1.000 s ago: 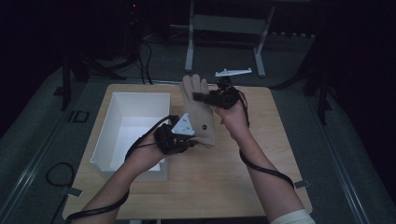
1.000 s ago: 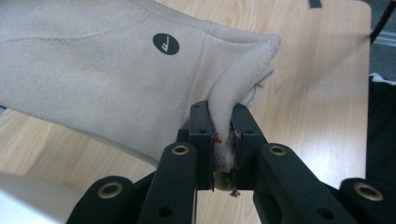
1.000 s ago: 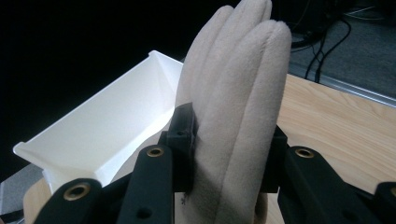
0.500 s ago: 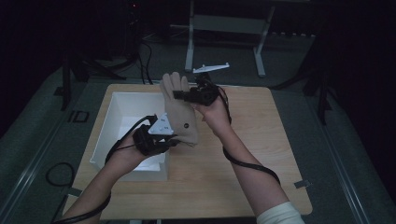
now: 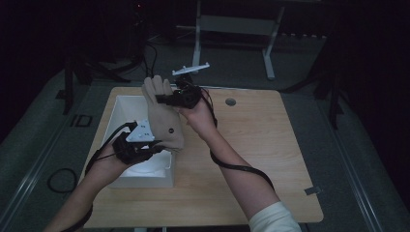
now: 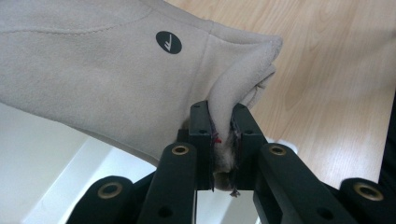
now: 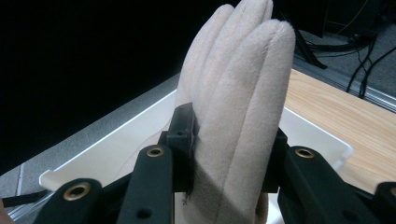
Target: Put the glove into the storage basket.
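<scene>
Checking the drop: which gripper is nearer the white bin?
Left. The left gripper, pinching the glove's cuff, hangs over the bin's near end; the right gripper holds the fingers by its far right corner.

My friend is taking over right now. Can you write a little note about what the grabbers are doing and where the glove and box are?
Left gripper: shut on the cuff end of the beige glove.
Right gripper: shut on the glove's finger end, jaws on either side of the fingers.
Where things are: the glove hangs stretched between both grippers, in the air over the right edge of the white box on the wooden table.
Done: glove picked up.
Left: probably lower it into the box, then let go with both.
</scene>
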A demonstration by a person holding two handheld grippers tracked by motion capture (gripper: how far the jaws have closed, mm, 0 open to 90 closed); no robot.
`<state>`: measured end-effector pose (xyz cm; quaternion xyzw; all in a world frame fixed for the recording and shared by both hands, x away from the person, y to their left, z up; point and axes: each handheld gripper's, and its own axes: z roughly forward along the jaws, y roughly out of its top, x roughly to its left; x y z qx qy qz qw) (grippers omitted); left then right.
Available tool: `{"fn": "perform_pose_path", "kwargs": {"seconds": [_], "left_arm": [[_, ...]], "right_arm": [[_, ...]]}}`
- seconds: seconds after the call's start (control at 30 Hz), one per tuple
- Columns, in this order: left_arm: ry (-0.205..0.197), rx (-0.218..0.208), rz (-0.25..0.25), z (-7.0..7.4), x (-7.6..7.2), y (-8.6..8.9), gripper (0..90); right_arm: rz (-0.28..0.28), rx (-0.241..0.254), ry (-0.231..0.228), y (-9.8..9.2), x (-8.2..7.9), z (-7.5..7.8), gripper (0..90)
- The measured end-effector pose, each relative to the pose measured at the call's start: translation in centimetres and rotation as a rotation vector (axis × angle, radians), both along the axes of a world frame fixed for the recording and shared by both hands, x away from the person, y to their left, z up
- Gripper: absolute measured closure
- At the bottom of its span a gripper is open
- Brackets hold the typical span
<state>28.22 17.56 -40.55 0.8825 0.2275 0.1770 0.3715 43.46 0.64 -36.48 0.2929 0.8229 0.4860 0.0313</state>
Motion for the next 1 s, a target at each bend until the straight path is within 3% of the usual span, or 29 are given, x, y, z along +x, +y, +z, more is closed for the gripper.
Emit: {"fn": "perform_pose_path", "kwargs": {"seconds": [0.43, 0.7, 1.0], "left_arm": [[0.025, -0.006, 0.075, -2.0, -0.6, 4.0, 82.5], [0.063, -0.008, 0.090, -4.2, -0.3, 4.1, 82.5], [0.117, 0.007, 0.095, -7.8, 0.0, 3.5, 82.4]], "right_arm": [[0.034, -0.011, 0.028, 4.1, 0.3, -2.0, 66.2], [0.026, -0.046, 0.052, 4.9, 0.6, -4.2, 66.1], [0.033, -0.127, 0.084, 5.6, 0.7, -7.7, 65.6]]}}
